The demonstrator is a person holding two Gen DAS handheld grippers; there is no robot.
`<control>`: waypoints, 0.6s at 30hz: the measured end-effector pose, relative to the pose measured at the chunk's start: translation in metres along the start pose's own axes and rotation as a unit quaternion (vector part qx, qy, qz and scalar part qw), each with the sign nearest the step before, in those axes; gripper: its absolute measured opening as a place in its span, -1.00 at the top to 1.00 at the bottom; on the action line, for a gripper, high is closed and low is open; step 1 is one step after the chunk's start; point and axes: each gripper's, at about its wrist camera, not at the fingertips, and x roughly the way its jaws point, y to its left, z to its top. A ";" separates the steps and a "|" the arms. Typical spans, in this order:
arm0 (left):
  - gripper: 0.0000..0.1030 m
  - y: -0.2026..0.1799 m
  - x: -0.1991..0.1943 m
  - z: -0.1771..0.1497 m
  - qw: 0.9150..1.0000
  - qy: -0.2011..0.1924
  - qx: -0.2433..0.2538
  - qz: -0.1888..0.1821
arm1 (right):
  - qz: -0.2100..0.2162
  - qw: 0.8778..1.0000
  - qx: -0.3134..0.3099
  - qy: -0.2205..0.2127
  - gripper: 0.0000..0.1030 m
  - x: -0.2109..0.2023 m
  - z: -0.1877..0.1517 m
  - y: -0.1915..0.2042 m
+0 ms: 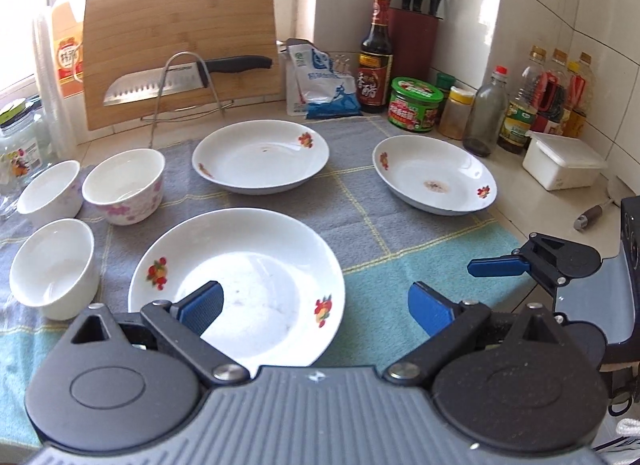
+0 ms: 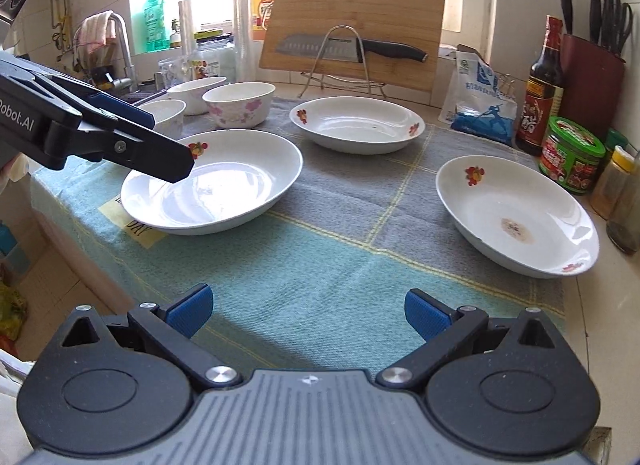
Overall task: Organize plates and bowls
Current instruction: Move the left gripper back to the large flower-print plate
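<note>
Three white flower-printed plates lie apart on a grey-green cloth: a near plate, a far plate, and a right plate. Three small white bowls stand at the left: a flowered bowl, a back bowl and a front bowl. My left gripper is open, hovering over the near plate's front part. My right gripper is open and empty above the cloth's near edge, right of the near plate.
A cutting board with a knife on a wire rack leans at the back. Sauce bottles and jars, a knife block and a white box line the right wall. A sink tap is far left.
</note>
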 end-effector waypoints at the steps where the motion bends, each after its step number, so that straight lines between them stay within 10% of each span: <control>1: -0.90 0.004 -0.003 -0.001 1.000 0.000 -0.005 0.006 | 0.004 1.000 -0.003 0.000 -1.00 0.002 0.001 0.002; 18: -0.90 0.087 -0.009 -0.004 0.997 0.004 -0.060 0.051 | 0.038 0.997 -0.052 0.037 -1.00 0.072 0.030 0.042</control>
